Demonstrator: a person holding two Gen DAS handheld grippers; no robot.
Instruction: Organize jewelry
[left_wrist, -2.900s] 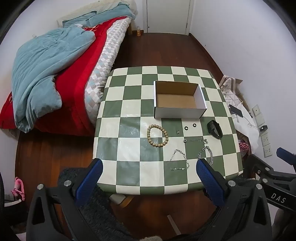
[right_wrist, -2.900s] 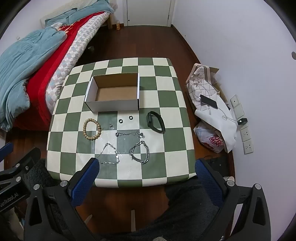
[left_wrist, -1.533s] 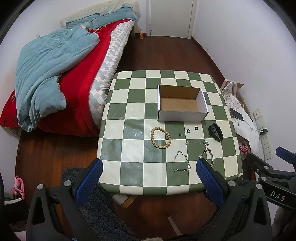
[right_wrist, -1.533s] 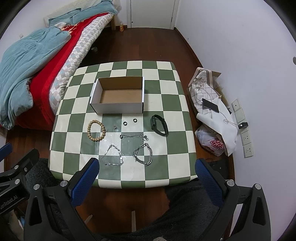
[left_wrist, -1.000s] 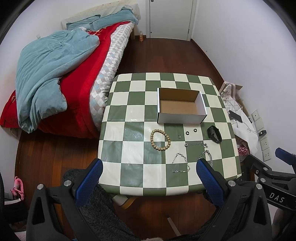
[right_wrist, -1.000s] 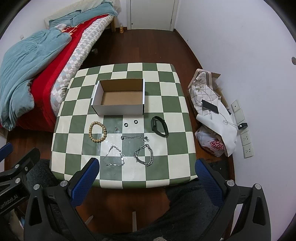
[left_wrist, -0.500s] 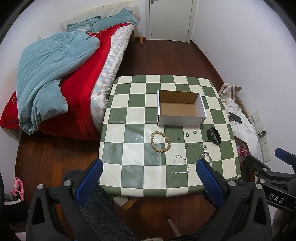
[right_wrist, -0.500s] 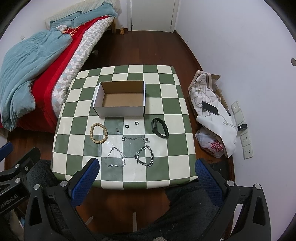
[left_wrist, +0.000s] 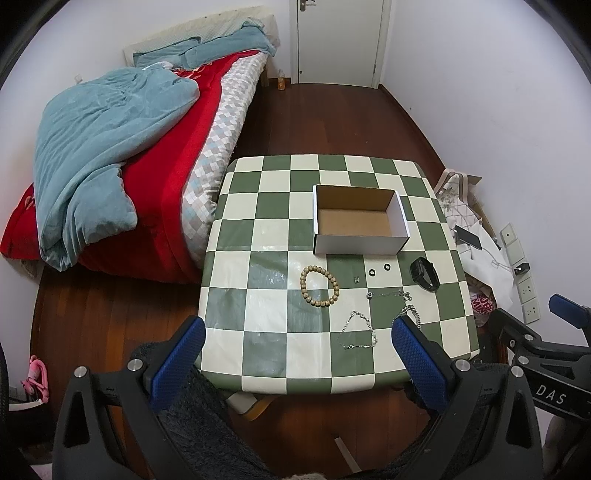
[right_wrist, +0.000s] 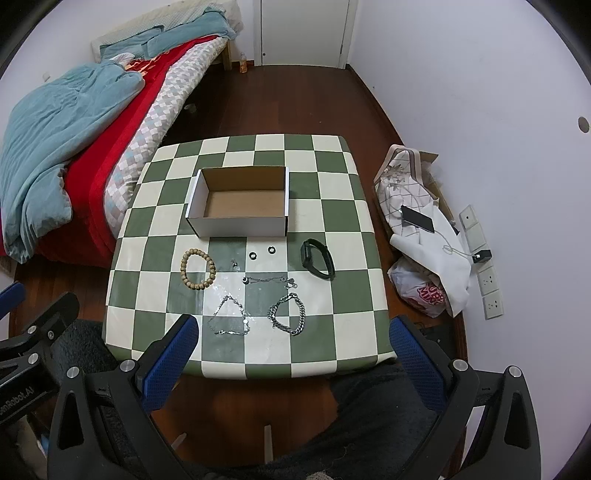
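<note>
**Jewelry laid out before an empty box, both hand-held grippers wide apart**

Left wrist view: the left hand-held gripper (left_wrist: 295, 356) hangs above the near edge of the worktop (left_wrist: 258, 206), its blue-padded fingers (left_wrist: 173, 360) spread wide with nothing between them. On the green-and-white checked top stands an open cardboard box (left_wrist: 356, 249), empty inside. In front of it lie a wooden bead bracelet (left_wrist: 319, 286), two small black rings (left_wrist: 379, 269), a tiny stud (left_wrist: 357, 279) and a black fitness band (left_wrist: 424, 273). Nearer still are a thin chain (left_wrist: 388, 294) and a fine silver bracelet (left_wrist: 360, 330); a chunky link bracelet (left_wrist: 413, 314) is partly hidden behind the right finger. This view takes in more of the bed (left_wrist: 122, 158) with its teal blanket, and something pink (left_wrist: 37, 376) on the floor at far left. The right hand-held gripper (left_wrist: 546, 332) shows at the right edge, but its fingers are out of sight here.

Right wrist view: the right hand-held gripper (right_wrist: 291, 354) is likewise opened wide and holds nothing. Here the chunky link bracelet (right_wrist: 289, 314) lies fully in sight, just right of the fine silver bracelet (right_wrist: 231, 315), with the thin chain (right_wrist: 269, 280) beyond them. The box (right_wrist: 240, 225), bead bracelet (right_wrist: 197, 268), rings (right_wrist: 261, 253) and band (right_wrist: 317, 258) sit as in the other view. Only this view shows clearly the heap beside the worktop: a quilted bag (right_wrist: 404, 188), a dark phone (right_wrist: 417, 218), white cloth and a printed plastic bag (right_wrist: 421, 291) against the wall.
</note>
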